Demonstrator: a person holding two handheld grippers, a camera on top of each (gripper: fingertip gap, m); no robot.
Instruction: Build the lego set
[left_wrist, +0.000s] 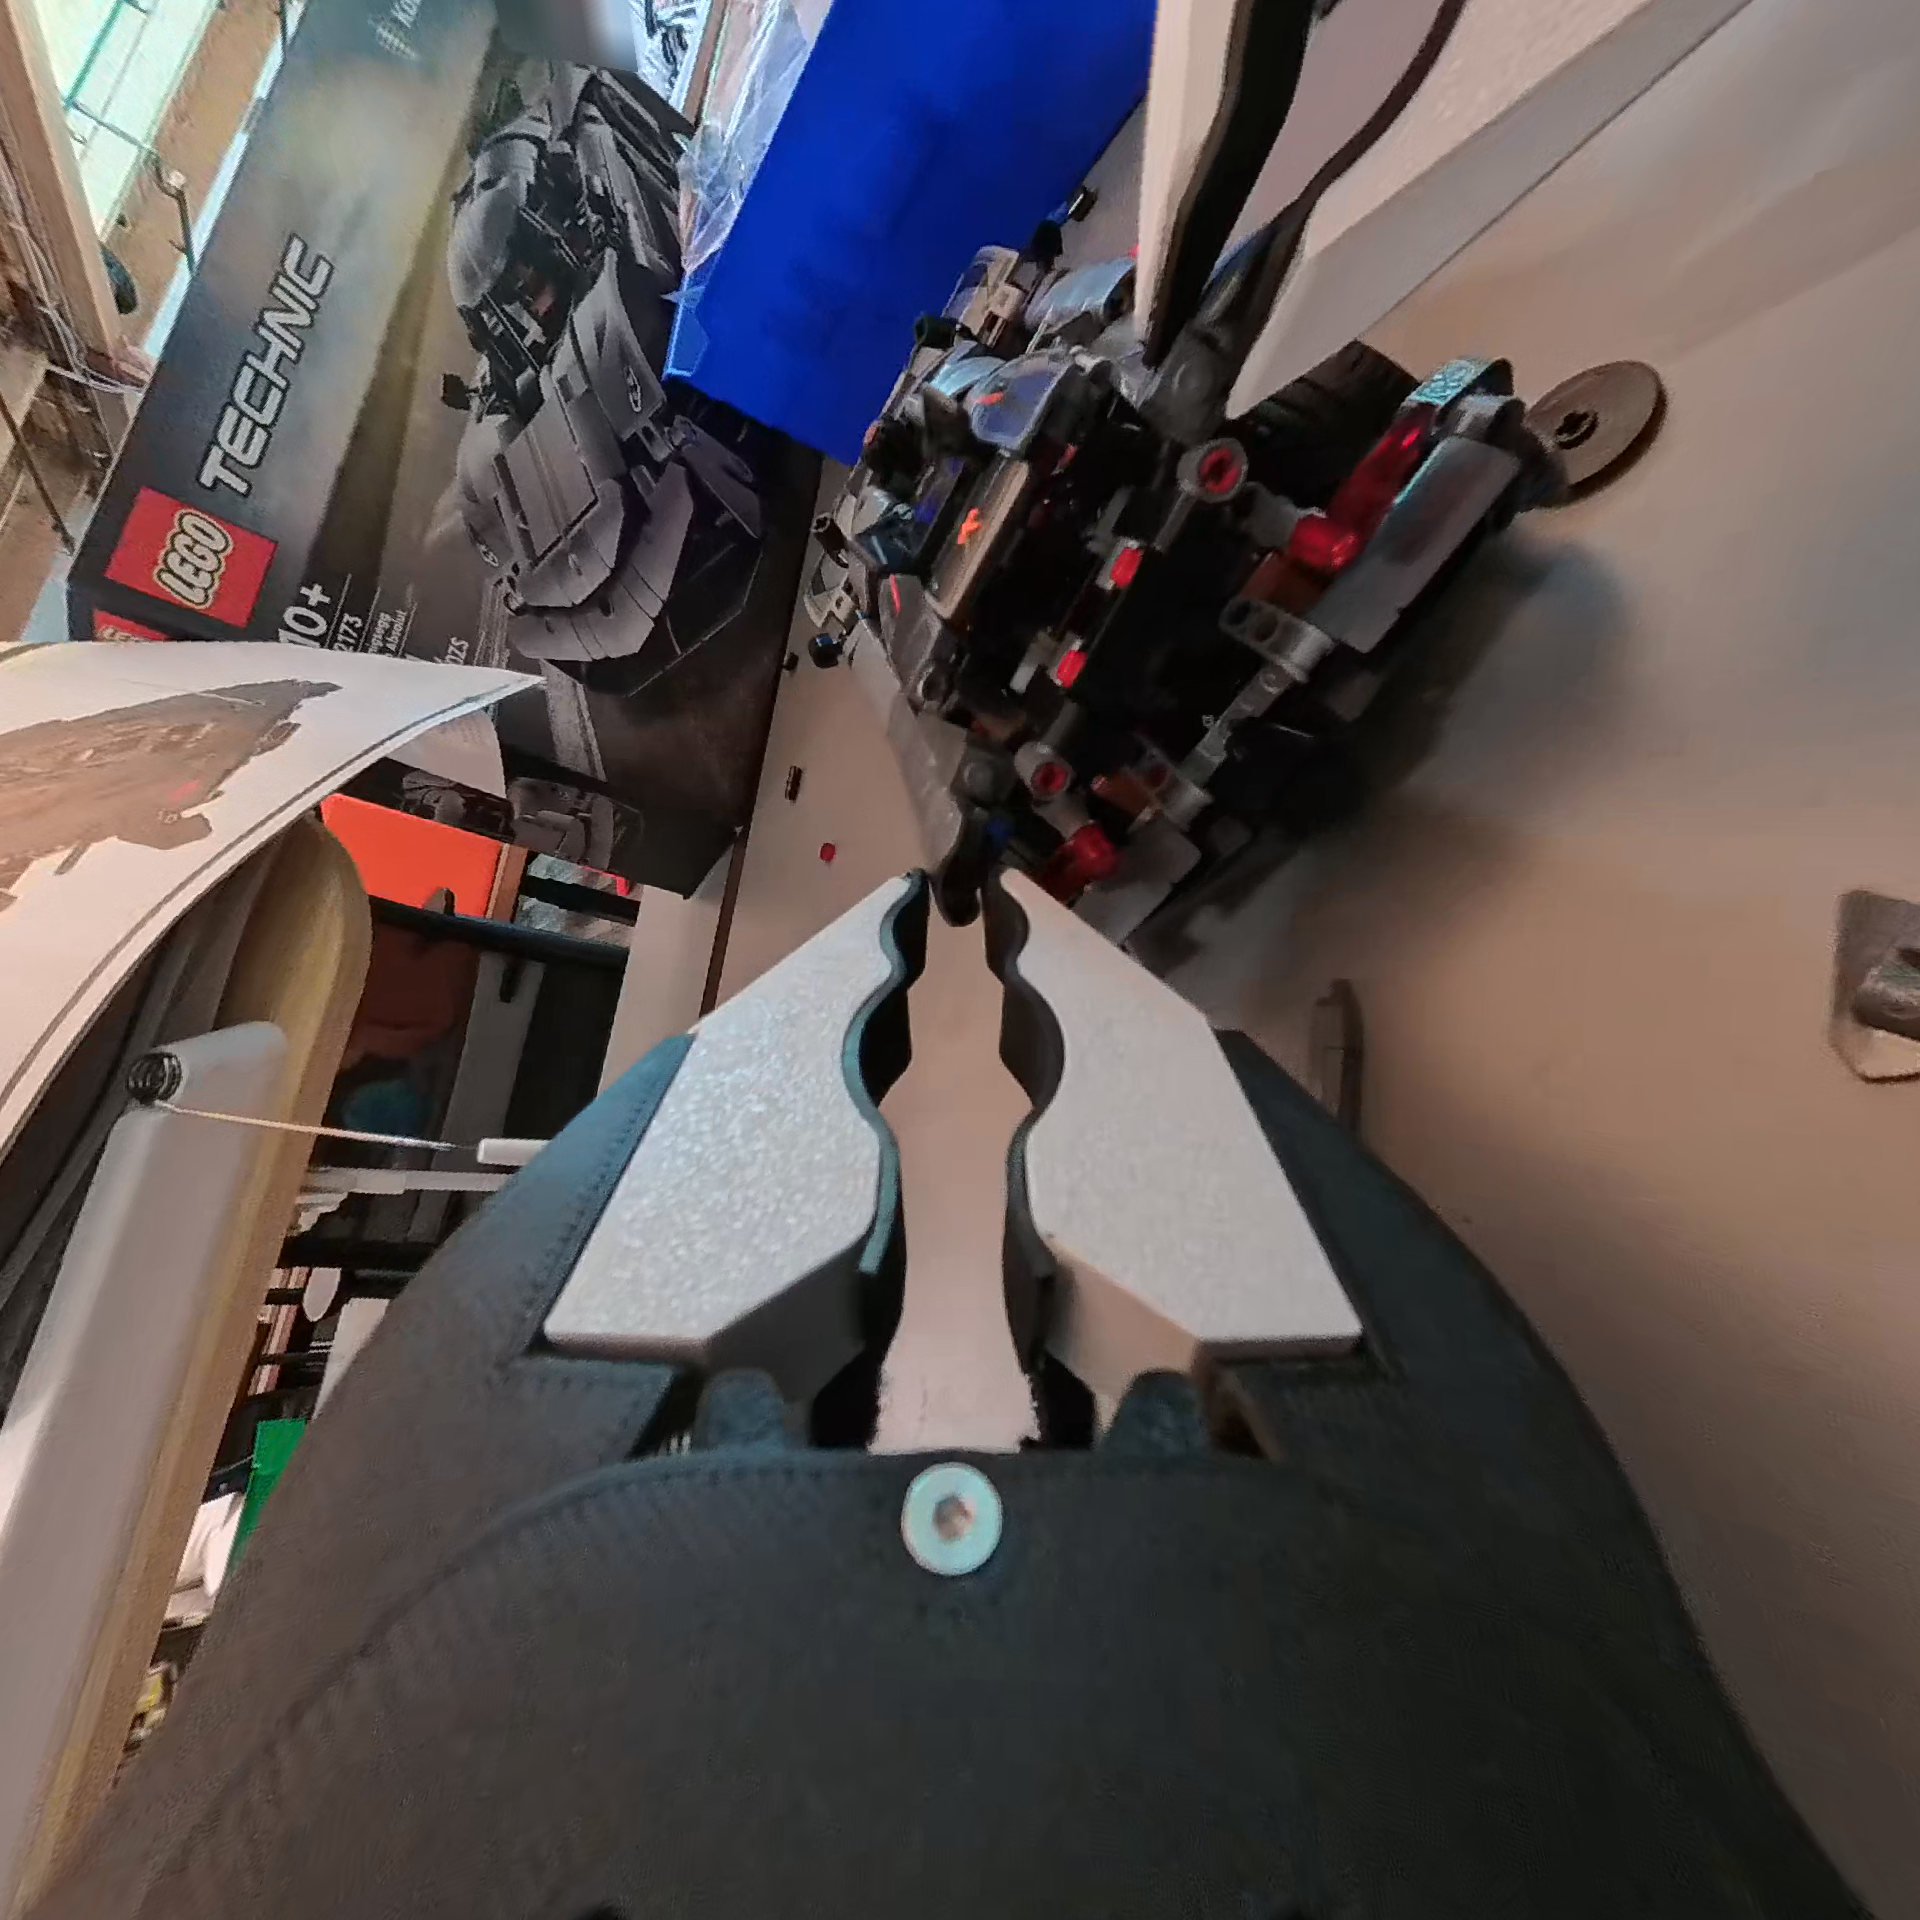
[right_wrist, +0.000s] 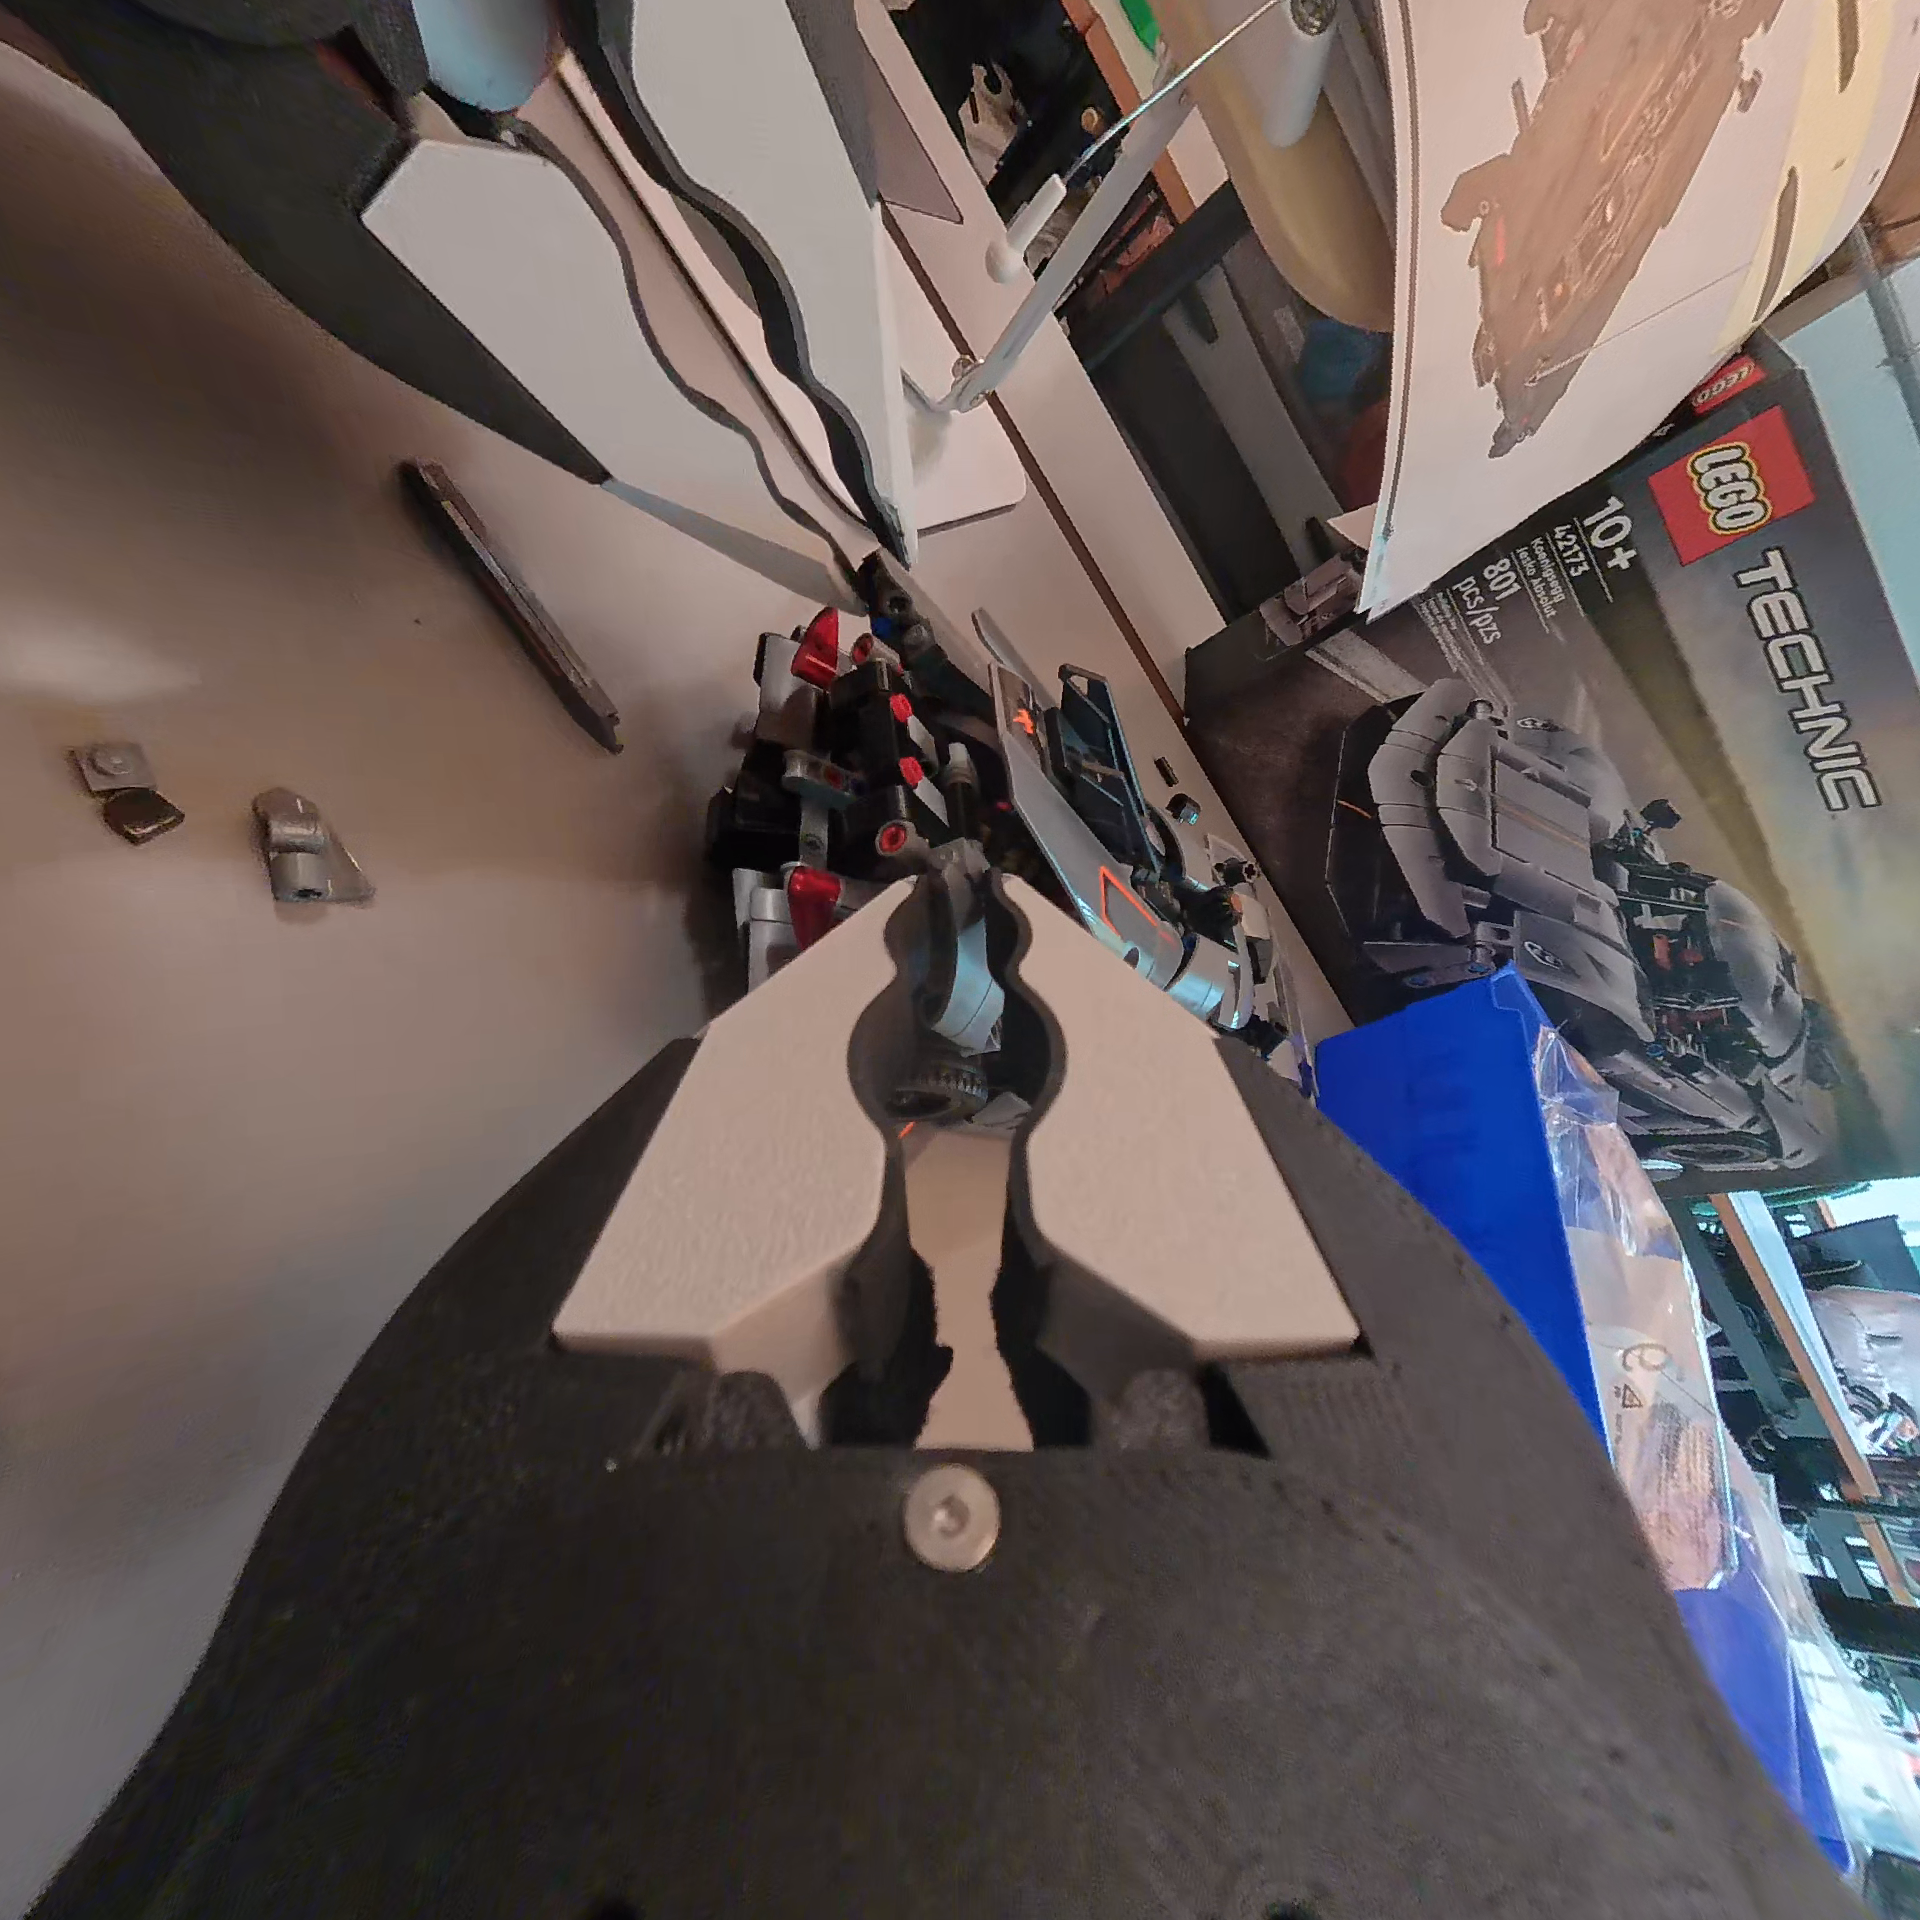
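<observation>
Meanwhile, both grippers met on the half-built lego car (left_wrist: 1122, 582).
Left gripper (left_wrist: 961, 899) pinched its six-o'clock end, jaws narrow; right gripper (right_wrist: 951, 894) clamped a grey piece (right_wrist: 961, 987) against it; set box (left_wrist: 416, 468) at nine o'clock.

Blue bin (left_wrist: 883, 208), metal brackets (right_wrist: 307, 847) on the white tabletop (left_wrist: 1662, 831)

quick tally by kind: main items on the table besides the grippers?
Partly built model car: 1
Set box: 1
Blue bin: 1
Instruction sheet: 1
Metal brackets: 2
Total: 6
</observation>
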